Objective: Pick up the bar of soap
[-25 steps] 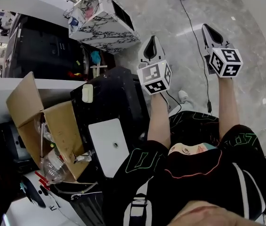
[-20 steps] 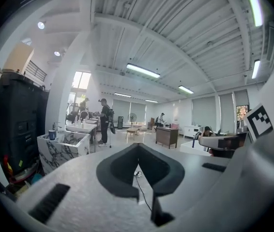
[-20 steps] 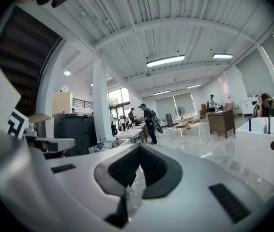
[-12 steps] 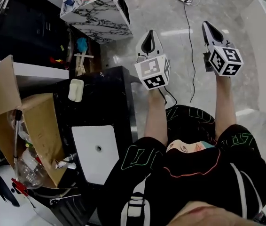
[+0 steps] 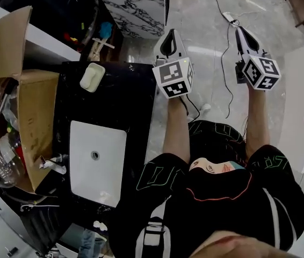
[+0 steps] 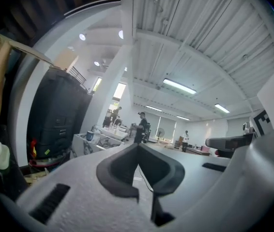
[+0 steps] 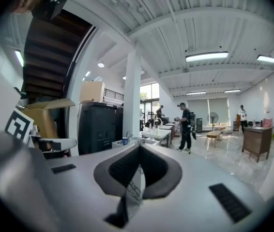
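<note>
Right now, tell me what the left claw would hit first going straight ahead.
Nothing close: the left claw faces open room, though depth is unclear. The soap lies off to its left.

Three cameras, one overhead
Head view looked steeply down on counter (image 5: 133, 101); gripper views faced level and outward, both catching box (image 7: 44, 117).

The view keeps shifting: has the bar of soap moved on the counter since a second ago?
No. The bar of soap sits at the same far end of the black counter, beyond the sink.
</note>
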`<state>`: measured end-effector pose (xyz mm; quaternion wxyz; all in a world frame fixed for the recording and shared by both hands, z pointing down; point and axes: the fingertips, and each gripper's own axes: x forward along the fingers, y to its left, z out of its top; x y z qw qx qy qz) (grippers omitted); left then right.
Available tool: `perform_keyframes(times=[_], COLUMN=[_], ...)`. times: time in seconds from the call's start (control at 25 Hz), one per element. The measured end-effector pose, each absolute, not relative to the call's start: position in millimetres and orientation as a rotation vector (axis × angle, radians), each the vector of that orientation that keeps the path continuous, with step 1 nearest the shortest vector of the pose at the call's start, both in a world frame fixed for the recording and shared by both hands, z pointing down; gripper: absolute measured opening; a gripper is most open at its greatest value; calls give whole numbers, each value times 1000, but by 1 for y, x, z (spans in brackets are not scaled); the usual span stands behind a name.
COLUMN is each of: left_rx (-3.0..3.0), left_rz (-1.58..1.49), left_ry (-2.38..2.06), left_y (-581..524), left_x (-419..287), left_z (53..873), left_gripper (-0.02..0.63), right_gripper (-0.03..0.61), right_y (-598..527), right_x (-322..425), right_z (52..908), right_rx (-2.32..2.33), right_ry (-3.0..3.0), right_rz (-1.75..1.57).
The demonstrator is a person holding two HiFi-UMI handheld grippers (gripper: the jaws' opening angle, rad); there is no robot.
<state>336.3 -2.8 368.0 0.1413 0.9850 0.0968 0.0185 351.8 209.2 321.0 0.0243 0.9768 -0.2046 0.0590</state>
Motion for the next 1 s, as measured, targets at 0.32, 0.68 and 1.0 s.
perform_keyframes(times=[0.32,0.68,1.0], left_rx=[2867,2850,2767], left_rz=[-32,16,106], left_ry=[-117,-706,-1070], left_y=[-119,-250,-302], left_x=[292,187,132], left_z=[354,370,386], left_gripper=[8,8,8], right_gripper=[6,6,6], right_y=[68,-106,-205], right_x=[364,325,306], right_z=[316,338,360], right_rx=[2874,2658,2450], right_ry=[-1095,-1700,-2074], right_rz=[167,205,293])
